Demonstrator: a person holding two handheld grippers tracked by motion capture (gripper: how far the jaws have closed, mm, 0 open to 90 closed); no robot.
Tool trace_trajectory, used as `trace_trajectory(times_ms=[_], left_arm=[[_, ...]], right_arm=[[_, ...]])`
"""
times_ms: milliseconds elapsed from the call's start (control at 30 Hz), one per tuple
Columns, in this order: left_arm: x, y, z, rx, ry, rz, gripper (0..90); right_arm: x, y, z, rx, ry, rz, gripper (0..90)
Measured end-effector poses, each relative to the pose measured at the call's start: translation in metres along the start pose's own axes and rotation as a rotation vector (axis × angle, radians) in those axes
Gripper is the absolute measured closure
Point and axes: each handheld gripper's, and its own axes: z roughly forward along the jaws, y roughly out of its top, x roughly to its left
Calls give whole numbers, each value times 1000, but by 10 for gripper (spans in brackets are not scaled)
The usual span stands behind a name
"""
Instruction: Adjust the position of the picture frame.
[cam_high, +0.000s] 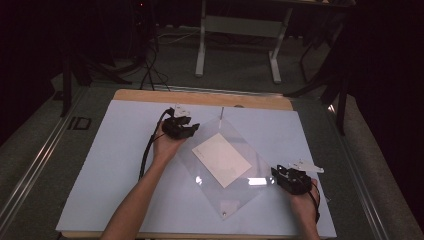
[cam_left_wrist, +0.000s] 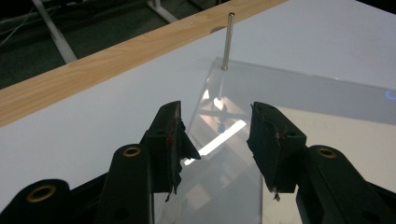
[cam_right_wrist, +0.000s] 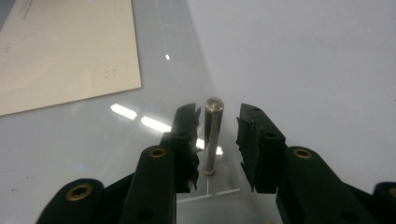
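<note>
A clear plastic sheet (cam_high: 220, 170) lies flat on the white table (cam_high: 115, 165), turned like a diamond: one corner points away from the person toward the wooden edge (cam_high: 150, 96), the opposite corner toward the person. One sheet of cream paper (cam_high: 221, 159) lies under or inside it, its long axis running from upper left to lower right in the high view.

Two metal pins show clearly. One (cam_left_wrist: 227, 41) stands upright at the far corner of the sheet; the other (cam_right_wrist: 212, 135) stands upright at the right corner, between the jaws of the right gripper (cam_right_wrist: 217, 116). Those jaws are spread to either side of the pin and do not touch it. A small round spot at the near corner (cam_high: 224, 213) may be a third pin or a hole; it is too small to tell.

The left gripper (cam_left_wrist: 215, 116) hangs over the sheet's upper left edge, its jaws apart and holding nothing, pointing toward the far pin.

The print on the paper is too faint to read. Glare on the plastic hides part of its surface, and the room beyond the table is dark.
</note>
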Motion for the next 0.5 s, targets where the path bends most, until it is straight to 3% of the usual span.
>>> trace_trajectory(times_ms=[300, 500], left_arm=[[-4, 12, 34, 4, -19, 4, 547], [-8, 18, 61, 1, -34, -37, 565]], right_arm=[[1, -3, 0, -10, 2, 9, 707], [4, -3, 0, -22, -4, 5, 730]])
